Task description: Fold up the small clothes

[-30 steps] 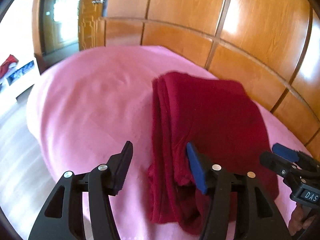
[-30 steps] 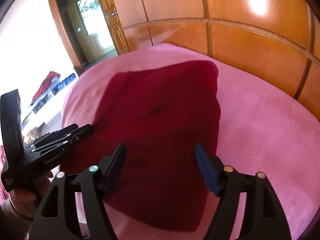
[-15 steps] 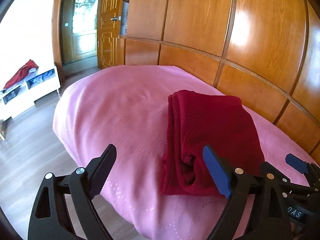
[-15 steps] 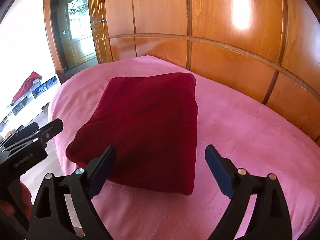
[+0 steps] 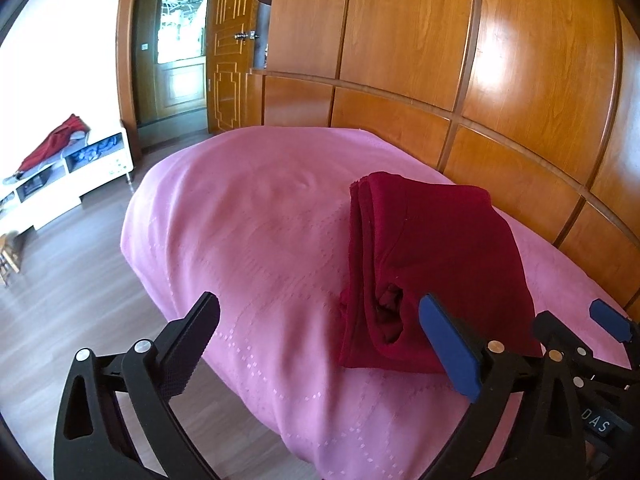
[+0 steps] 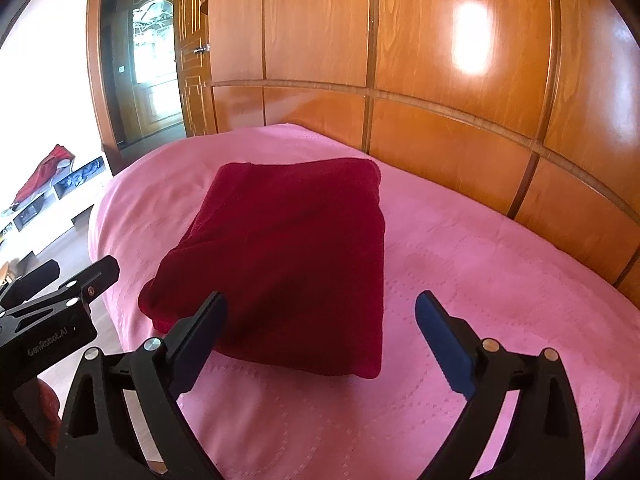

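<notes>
Folded maroon garment near bed edge; L gripper, R gripper agape (empty). Risk: nudge unfolds layers.

Black left gripper, right gripper, blue pads, silver screws

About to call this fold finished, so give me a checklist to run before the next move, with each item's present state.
1. Left gripper open and empty: ok.
2. Right gripper open and empty: ok.
3. Dark red garment folded into a compact rectangle: ok.
4. Garment lies wholly on the pink bedspread, not over the edge: ok.
5. Layers flush at the near end: not ok, an inner fold bulges open.
6. Underside smooth: cannot tell.
</notes>
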Demonstrator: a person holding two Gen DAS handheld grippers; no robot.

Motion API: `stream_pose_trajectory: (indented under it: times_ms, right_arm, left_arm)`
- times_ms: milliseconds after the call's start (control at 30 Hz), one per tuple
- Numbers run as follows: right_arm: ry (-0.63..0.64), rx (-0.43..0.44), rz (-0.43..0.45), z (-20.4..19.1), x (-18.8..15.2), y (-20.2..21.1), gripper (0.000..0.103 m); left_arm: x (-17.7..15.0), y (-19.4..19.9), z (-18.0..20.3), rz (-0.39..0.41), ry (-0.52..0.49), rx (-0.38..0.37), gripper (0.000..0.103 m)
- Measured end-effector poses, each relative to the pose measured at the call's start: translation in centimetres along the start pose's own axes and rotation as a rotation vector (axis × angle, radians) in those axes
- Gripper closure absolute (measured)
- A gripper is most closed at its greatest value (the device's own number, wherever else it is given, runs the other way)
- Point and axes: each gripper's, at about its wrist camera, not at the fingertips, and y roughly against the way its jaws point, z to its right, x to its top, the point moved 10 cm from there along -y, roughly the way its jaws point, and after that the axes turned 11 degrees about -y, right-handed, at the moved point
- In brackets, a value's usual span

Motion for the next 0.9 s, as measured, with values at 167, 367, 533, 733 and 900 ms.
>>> stream_pose_trajectory:
  times_ms: [167, 367, 533, 733, 900]
  right_arm:
    - [0.0, -0.016, -0.001, 0.24, 0.18, -0.22, 0.005]
    - [-0.002, -0.032, -0.004, 0.64, 0.38, -0.46, 0.003]
    - [-0.007, -0.024, 0.006, 0.6, 0.47, -0.32, 0.003]
    - [-0.011, -0.015, 0.002, 0.65, 0.56, -0.41, 0.003]
    - [0.008, -0.009, -0.009, 0.37, 0.08, -0.5, 0.003]
  left_arm:
    - [0.04, 0.4, 0.35, 0.012, -0.017, 0.012, 0.004]
    - [0.01, 0.54, 0.62, 0.012, -0.015, 0.013, 0.004]
    - [0.15, 0.53, 0.63, 0.019, -0.022, 0.026, 0.004]
    - [0.14, 0.45, 0.67, 0.018, -0.021, 0.026, 0.004]
    - [0.02, 0.42, 0.65, 0.013, -0.014, 0.028, 0.004]
